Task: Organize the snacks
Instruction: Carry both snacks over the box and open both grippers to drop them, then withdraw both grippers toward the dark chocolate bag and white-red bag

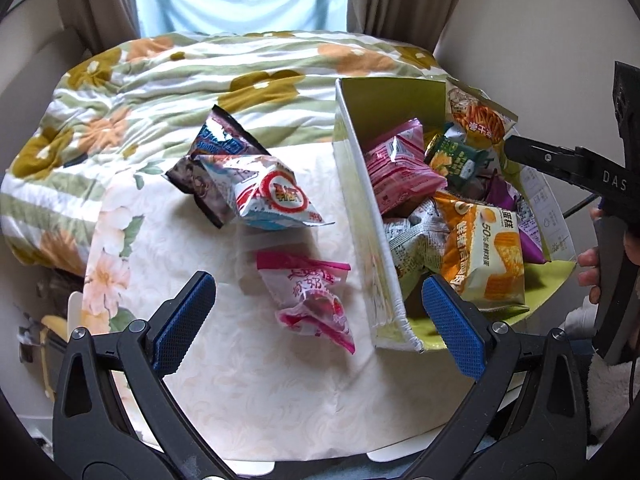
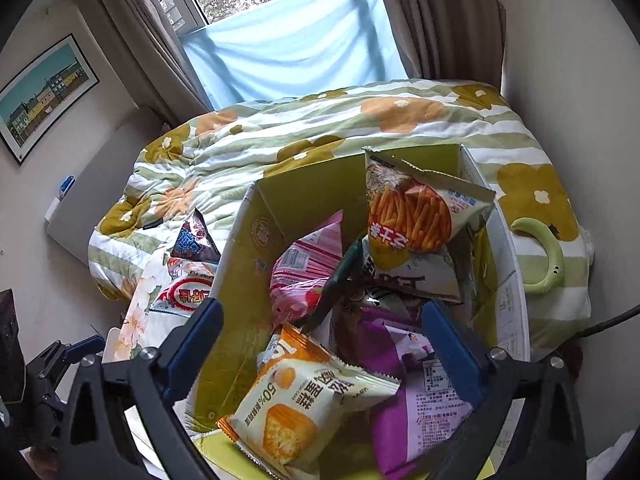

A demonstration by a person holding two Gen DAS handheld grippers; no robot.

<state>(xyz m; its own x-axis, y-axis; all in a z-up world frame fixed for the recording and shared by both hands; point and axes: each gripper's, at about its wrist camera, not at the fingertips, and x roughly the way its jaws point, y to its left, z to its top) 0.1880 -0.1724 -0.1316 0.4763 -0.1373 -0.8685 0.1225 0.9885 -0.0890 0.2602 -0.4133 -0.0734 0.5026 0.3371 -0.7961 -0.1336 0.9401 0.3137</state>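
Left gripper [image 1: 316, 324] wide open, empty, over pink snack packet [image 1: 312, 300] on tabletop [image 1: 248, 400] beside box [image 1: 360, 200]. Right gripper [image 2: 320, 344] open, empty, above orange cake packet [image 2: 304, 404] in box. Packets look light, crinkly, slippery, crushable; pinch a sealed edge.

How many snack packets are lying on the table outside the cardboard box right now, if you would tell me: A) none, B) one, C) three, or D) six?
C: three lie on the table left of the cardboard box: the dark packet, the white-and-red packet and the pink packet.
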